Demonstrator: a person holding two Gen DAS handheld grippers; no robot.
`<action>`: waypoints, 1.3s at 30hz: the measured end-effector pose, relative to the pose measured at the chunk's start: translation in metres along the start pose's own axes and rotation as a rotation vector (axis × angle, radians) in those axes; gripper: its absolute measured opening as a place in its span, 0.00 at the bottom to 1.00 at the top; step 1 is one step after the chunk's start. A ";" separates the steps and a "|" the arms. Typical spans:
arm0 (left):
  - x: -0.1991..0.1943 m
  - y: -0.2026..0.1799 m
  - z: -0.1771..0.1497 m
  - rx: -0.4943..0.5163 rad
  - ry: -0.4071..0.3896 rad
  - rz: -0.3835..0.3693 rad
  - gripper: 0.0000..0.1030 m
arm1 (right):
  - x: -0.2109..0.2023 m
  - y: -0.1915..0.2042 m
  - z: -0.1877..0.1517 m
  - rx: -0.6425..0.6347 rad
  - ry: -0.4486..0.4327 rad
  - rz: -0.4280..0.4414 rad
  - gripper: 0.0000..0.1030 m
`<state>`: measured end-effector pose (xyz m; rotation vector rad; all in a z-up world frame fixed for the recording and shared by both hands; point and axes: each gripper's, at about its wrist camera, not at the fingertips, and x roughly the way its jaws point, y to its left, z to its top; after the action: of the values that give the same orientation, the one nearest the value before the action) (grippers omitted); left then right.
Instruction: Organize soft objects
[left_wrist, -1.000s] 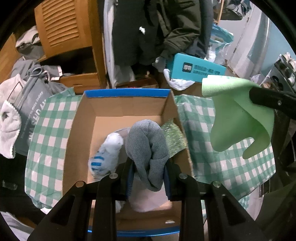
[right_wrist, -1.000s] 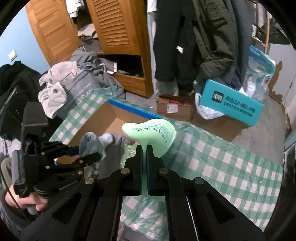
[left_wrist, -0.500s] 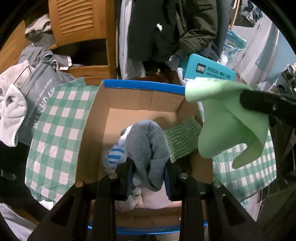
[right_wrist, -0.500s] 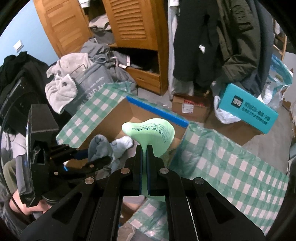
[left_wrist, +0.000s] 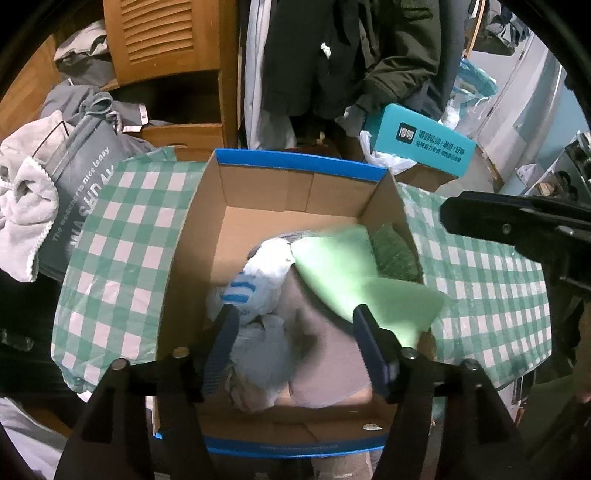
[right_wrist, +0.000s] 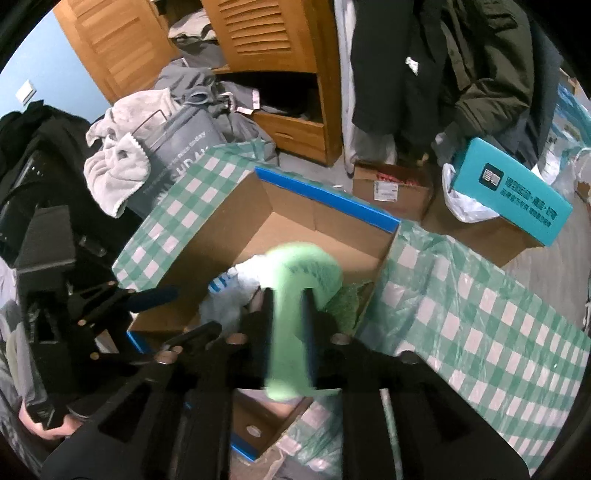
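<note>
Nearest me, my left hand-held gripper (left_wrist: 291, 332) is opening — the grey cloth (left_wrist: 269, 354) has dropped into the cardboard box (left_wrist: 295, 166). My right hand-held gripper (right_wrist: 286, 306) is opening too, the green cloth (right_wrist: 295, 317) slipping free between its jaws — both nearly stowed.

1. The dark grey fabric bag (left_wrist: 79, 192), beside the green-checked cloth, carries large white capitals, partly hidden, reading about "SUNDAY", and a small white line of which "is nice today" can be made out.
2. The teal rectangular carton (left_wrist: 421, 146) bears a black square logo and two lines of white Chinese characters, too small to read.
3. The small brown cardboard box (right_wrist: 391, 190) on the floor has a white printed label, illegible.
</note>
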<state>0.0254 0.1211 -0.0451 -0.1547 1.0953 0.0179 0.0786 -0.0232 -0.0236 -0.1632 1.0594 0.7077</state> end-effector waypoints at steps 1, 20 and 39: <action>-0.003 -0.001 0.000 0.000 -0.006 -0.002 0.66 | -0.002 -0.001 0.000 0.005 -0.006 0.000 0.31; -0.050 -0.034 -0.004 0.055 -0.116 -0.053 0.81 | -0.063 -0.018 -0.030 0.018 -0.116 -0.105 0.57; -0.072 -0.082 -0.008 0.116 -0.196 -0.047 0.87 | -0.110 -0.048 -0.068 0.023 -0.237 -0.225 0.58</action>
<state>-0.0075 0.0437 0.0248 -0.0725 0.8946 -0.0712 0.0247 -0.1404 0.0257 -0.1711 0.8076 0.4972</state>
